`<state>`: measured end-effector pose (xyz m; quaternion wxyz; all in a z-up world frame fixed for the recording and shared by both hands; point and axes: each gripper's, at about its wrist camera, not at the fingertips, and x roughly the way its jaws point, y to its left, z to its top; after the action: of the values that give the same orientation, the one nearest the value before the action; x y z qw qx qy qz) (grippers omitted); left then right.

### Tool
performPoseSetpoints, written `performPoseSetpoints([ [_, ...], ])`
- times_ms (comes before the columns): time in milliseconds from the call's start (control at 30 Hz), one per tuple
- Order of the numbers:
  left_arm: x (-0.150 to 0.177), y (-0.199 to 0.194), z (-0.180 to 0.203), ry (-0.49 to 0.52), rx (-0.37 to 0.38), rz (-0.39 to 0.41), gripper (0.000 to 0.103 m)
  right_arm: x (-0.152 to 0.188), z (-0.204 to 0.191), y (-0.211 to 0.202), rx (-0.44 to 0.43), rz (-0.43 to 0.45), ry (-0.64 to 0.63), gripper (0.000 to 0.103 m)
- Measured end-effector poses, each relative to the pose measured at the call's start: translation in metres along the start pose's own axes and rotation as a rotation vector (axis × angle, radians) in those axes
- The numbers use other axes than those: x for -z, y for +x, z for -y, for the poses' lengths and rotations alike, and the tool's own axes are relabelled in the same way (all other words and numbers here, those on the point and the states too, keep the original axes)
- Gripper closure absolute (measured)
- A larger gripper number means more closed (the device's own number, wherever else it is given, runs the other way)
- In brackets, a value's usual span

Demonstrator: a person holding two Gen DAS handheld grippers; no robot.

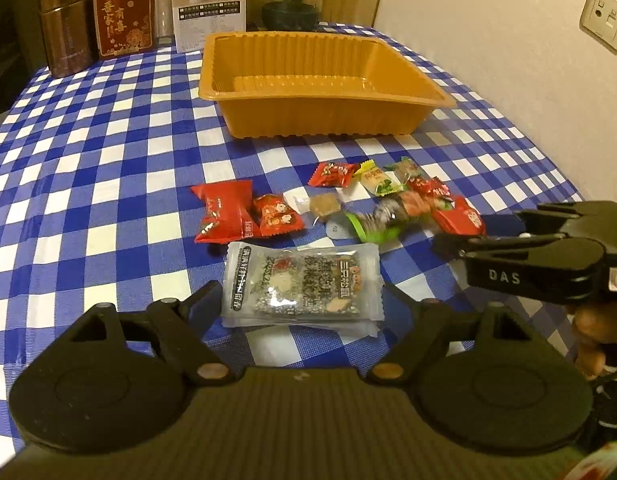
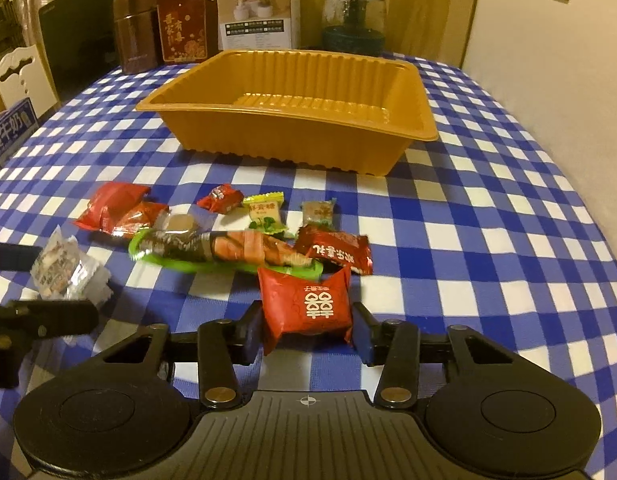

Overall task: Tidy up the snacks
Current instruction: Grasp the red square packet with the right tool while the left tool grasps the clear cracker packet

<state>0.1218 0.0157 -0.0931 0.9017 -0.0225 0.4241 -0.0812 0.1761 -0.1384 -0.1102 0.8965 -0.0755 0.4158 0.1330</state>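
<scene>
Red packet (image 2: 308, 308) between right gripper (image 2: 308, 330) pads, seemingly.

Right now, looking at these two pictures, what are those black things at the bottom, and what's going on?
No robot here: a person holds a two-finger clamp tool in each hand, each with a camera looking along its fingers. The left wrist picture is from the left tool, which grips a clear snack packet. The other is from the right tool, whose pads press a red packet on the blue checked cloth. More wrapped sweets lie loose there, and beyond them an orange tray stands empty.
</scene>
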Motion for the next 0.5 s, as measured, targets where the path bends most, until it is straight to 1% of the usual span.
performPoseSetpoints([
  [100,-0.003,-0.006,0.000,0.000,-0.001,0.014,0.021,0.000,0.003,-0.010,0.000,0.003,0.007,0.057],
  [233,-0.014,-0.011,0.000,-0.002,0.003,0.036,0.021,-0.004,0.009,-0.026,-0.001,0.031,0.040,0.057],
  [367,-0.035,-0.013,-0.002,0.004,0.000,0.077,0.021,-0.022,0.015,-0.038,0.008,0.092,0.063,0.057],
  [500,-0.066,-0.009,-0.006,0.007,-0.004,0.130,0.021,-0.051,0.022,-0.034,0.012,0.147,0.064,0.057],
])
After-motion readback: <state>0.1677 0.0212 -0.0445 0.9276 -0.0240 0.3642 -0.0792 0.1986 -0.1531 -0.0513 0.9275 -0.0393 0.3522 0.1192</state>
